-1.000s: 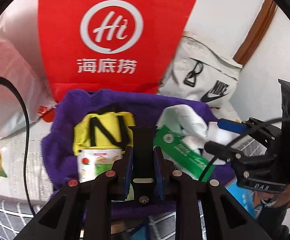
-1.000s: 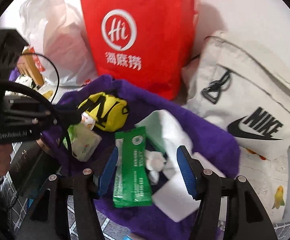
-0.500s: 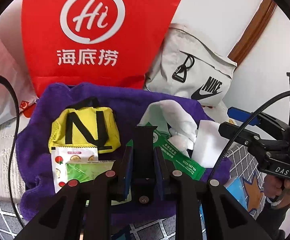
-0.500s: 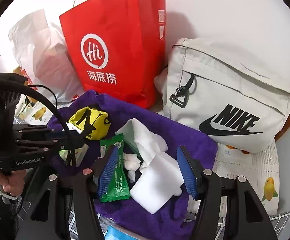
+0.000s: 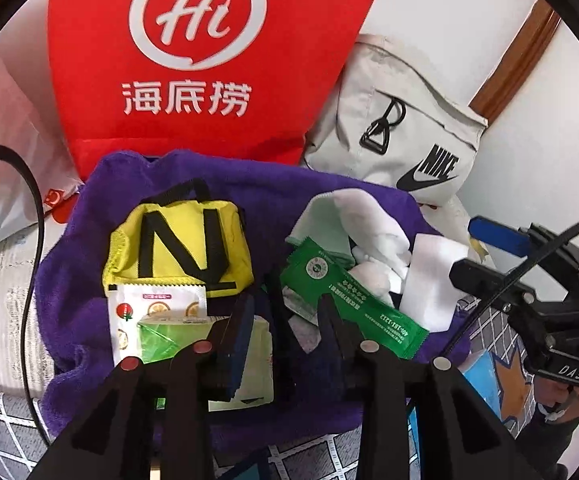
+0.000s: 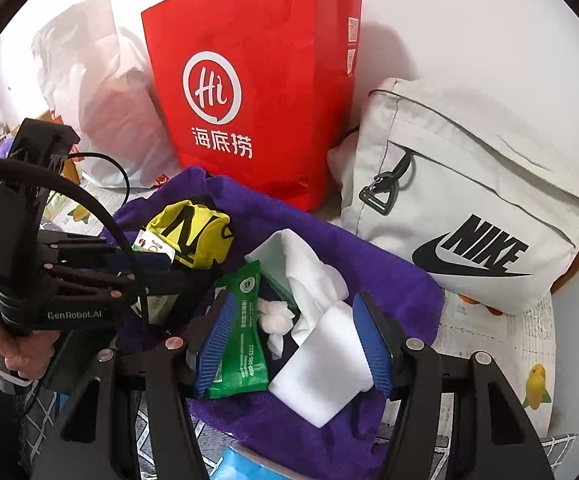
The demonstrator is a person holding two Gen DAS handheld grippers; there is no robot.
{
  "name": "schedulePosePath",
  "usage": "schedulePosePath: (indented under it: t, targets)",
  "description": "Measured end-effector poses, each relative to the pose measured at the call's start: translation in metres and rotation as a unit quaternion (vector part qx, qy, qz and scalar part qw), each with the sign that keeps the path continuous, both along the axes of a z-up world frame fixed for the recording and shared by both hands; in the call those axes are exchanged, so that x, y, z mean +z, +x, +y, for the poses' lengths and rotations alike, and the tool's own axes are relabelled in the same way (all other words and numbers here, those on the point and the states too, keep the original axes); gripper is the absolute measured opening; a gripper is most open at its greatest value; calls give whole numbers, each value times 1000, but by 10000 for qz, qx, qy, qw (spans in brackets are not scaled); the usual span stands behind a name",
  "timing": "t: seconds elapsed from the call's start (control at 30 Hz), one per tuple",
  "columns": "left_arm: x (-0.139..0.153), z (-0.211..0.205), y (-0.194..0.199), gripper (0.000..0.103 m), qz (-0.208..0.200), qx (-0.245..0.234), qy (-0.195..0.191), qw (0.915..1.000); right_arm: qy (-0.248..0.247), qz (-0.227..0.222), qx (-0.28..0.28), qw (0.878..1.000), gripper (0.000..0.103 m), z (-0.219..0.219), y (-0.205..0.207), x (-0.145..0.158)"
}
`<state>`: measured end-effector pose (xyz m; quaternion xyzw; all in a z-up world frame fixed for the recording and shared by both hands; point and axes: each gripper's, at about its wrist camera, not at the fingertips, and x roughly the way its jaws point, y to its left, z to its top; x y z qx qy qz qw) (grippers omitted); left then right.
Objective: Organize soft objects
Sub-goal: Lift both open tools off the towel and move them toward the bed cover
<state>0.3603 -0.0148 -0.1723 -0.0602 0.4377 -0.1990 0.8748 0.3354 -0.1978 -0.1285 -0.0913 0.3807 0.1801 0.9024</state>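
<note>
The left gripper [image 5: 285, 320], a moment ago pinched shut, is opening its jaws empty above the rumpled purple towel [image 5: 273, 196]; the right gripper [image 6: 295, 340] hangs spread, ready to pick.

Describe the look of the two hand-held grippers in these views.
Each hand-held gripper is matte black with two angular arms, copper-coloured screw heads and ribbed blue pads. The left hand-held gripper reads "GenRobot.AI" in white on its body, with a black cable looping over it. The right hand-held gripper shows "DAS" lettering and also trails a black cable.
</note>
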Motion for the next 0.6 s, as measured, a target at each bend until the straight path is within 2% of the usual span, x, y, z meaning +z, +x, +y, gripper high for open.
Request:
schedulePosePath:
  t: [0.27,0.37,0.6]
  targets:
    - [34,25,-15,31,-276,251,-109,9992,12,-108,-2,9999,60,3,-24,12]
    - [48,30,-25,31,-398,323,-101,9986,255,-94,-50,9996,61,3,-36,22]
    - [85,28,-60,33,-847,276,44,9960,426,-68,32,9991,62,10,-94,36]
